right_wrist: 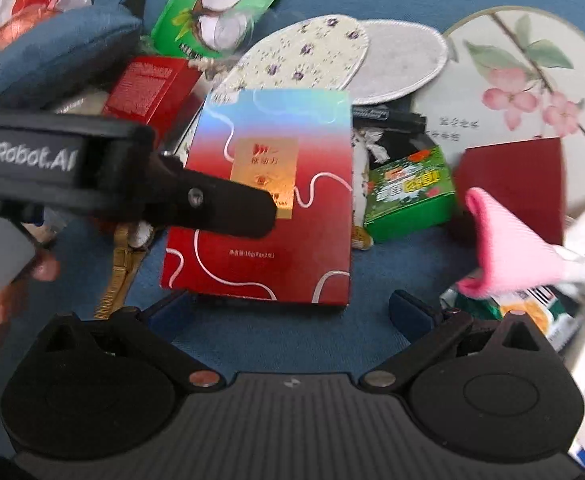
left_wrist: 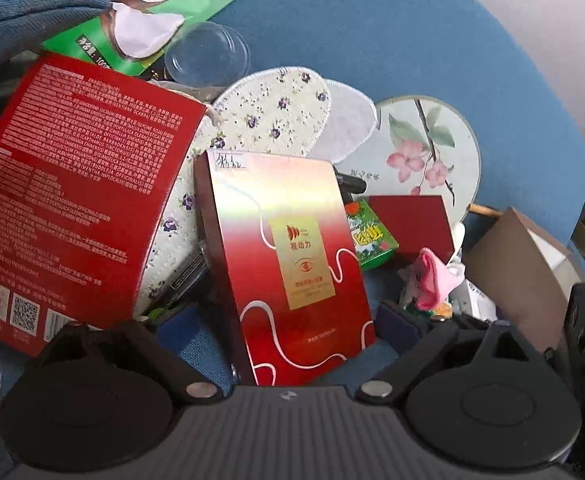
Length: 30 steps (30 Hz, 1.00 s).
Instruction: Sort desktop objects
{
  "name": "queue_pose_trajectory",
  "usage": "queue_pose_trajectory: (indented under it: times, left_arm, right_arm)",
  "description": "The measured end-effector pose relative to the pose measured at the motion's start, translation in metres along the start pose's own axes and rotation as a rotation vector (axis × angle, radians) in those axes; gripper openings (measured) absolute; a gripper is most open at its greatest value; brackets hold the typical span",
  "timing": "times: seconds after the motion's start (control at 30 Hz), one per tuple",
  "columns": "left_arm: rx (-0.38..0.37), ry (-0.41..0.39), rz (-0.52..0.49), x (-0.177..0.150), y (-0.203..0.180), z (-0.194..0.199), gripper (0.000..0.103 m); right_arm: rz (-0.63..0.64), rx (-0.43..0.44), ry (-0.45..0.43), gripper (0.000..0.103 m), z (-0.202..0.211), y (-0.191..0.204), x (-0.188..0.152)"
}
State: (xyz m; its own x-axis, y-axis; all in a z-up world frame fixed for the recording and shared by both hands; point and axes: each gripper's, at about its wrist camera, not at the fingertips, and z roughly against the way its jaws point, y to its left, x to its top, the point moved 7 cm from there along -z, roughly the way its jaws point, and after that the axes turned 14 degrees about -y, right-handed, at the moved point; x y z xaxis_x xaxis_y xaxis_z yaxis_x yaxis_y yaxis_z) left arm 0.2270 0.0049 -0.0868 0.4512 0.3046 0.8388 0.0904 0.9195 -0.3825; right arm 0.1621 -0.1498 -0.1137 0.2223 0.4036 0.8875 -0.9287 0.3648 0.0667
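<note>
A shiny red box [left_wrist: 288, 256] with white wavy lines and a gold label lies on the blue cloth [left_wrist: 392, 20]. My left gripper [left_wrist: 280, 324] is open wide, with the box between its fingers and a small gap left at the right pad. In the right wrist view one black finger [right_wrist: 228, 208] of the left gripper crosses the same box [right_wrist: 268, 200]. My right gripper [right_wrist: 290, 312] stands open just in front of the box's near edge, holding nothing. A hand [right_wrist: 12, 288] grips the left tool.
A large red printed box [left_wrist: 72, 200], a green coconut packet [left_wrist: 144, 8], a clear cup [left_wrist: 208, 56] and floral insoles [left_wrist: 268, 116] crowd the left and back. Right of the shiny box lie a small green box [right_wrist: 408, 192], a dark red card [right_wrist: 520, 184], a pink cloth [right_wrist: 508, 248] and a round flowered fan [right_wrist: 532, 68].
</note>
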Motion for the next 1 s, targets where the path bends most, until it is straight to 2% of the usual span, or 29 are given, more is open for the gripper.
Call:
queue_pose_trajectory:
  times: [0.13, 0.27, 0.37, 0.47, 0.7, 0.83, 1.0]
  left_arm:
    - [-0.069, 0.007, -0.008, -0.003, -0.006, 0.002, 0.071]
    - [-0.068, 0.038, 0.0, -0.01, -0.008, 0.005, 0.054]
    - [-0.097, 0.044, -0.015, -0.012, -0.018, 0.018, 0.054]
    - [-0.163, 0.055, -0.02, -0.014, -0.033, 0.035, 0.054]
    - [-0.327, 0.181, -0.035, -0.034, -0.078, 0.061, 0.053]
    - [-0.325, 0.245, -0.056, -0.046, -0.084, 0.063, 0.057]
    - [-0.284, 0.286, -0.04, -0.044, -0.07, 0.059, 0.072]
  right_arm:
    - [0.052, 0.024, -0.014, 0.101, 0.0, 0.011, -0.001]
    - [0.071, 0.013, -0.016, 0.1, 0.008, 0.022, -0.003]
    - [0.081, 0.017, -0.011, 0.098, 0.022, 0.028, -0.003]
    - [0.081, 0.017, -0.007, 0.097, 0.044, 0.03, -0.005]
    - [0.074, 0.04, -0.015, 0.096, 0.107, 0.046, -0.015]
    - [0.066, 0.02, 0.015, 0.096, 0.135, 0.049, -0.03]
    - [0.061, -0.036, 0.049, 0.096, 0.148, 0.037, -0.043]
